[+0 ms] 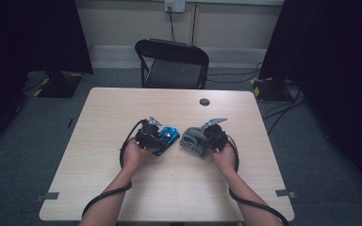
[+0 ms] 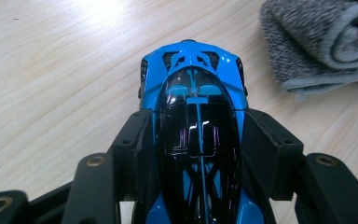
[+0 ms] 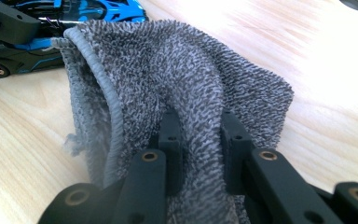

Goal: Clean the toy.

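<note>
Blue-and-black toy car [image 2: 193, 135] sits between the jaws of the left claw [image 2: 196, 140], about half spread, pads flat against both flanks of the car at mid-body, so it pinches the car. In the left gripper view the car points away from the camera, nose end out past the jaw tips, glossy black canopy down the middle, blue bodywork at the sides and front. It rests on the pale wood-grain worktop [image 2: 51, 70].

High view: left claw [image 1: 152, 136] and car [image 1: 167, 139] are near the middle of the worktop [image 1: 169, 188], the car angled, its far end toward the grey cloth [image 1: 193, 140] just beside it, a small gap between them.

Right claw [image 3: 198, 140] is pressed nearly together on a fold of the grey cloth [image 3: 191, 74], terry fabric bunched between the two jaws and draped over them. The cloth is knobbly grey towelling, folded over, with a stitched hem edge curving down its left side in the right gripper view. Beyond it in that view lies the car [image 3: 98, 9], blue top, dark side with a bronze wheel, with the left claw's black jaw on it.

High view: right claw [image 1: 211, 136] holds the cloth at its right edge, cloth lying on the worktop.
</note>
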